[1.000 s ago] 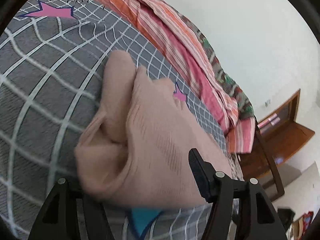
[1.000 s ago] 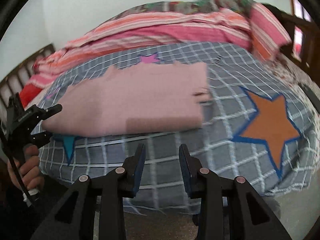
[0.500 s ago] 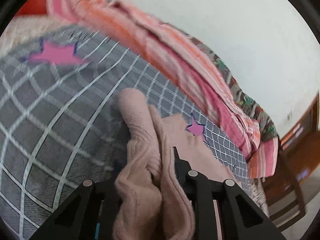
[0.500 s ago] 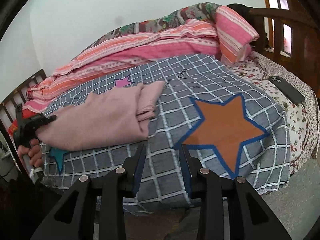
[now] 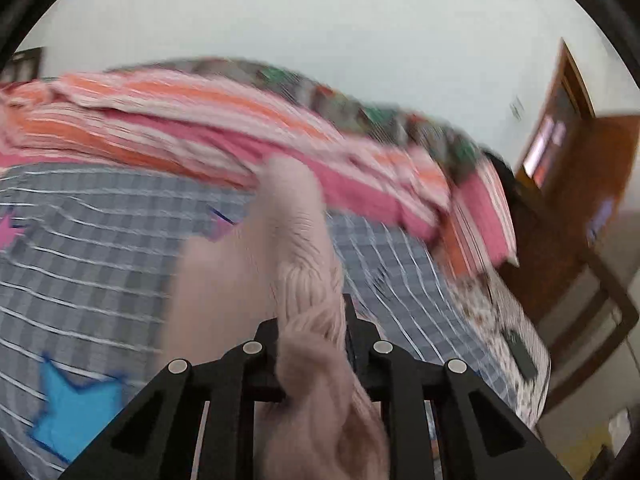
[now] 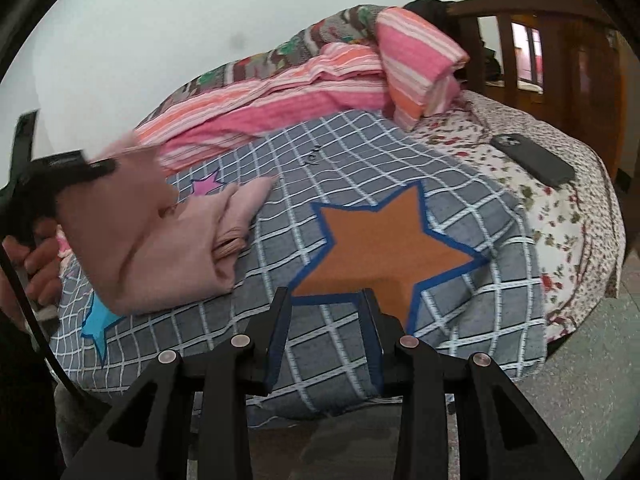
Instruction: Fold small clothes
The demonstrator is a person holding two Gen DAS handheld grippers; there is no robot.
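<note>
I see the bed filling most of the right wrist view, its flowered sheet showing at the right. Over it lies a grey checked blanket with an orange star near the middle of the frame and a blue star at lower left. A striped pink and orange quilt is heaped along the far side, in the upper middle.

The pink knit garment sits at the left of that frame. Part of it lies on the blanket and its near edge is lifted off the bed. My left hand-held gripper is clamped on a bunched fold of it at the lower centre of the left wrist view, which is blurred. A hand grips that tool at the far left edge of the right wrist view.

My right hand-held gripper is at the bottom centre, jaws apart with nothing between them, above the blanket's near edge.

A dark phone rests on the flowered sheet at upper right.
</note>
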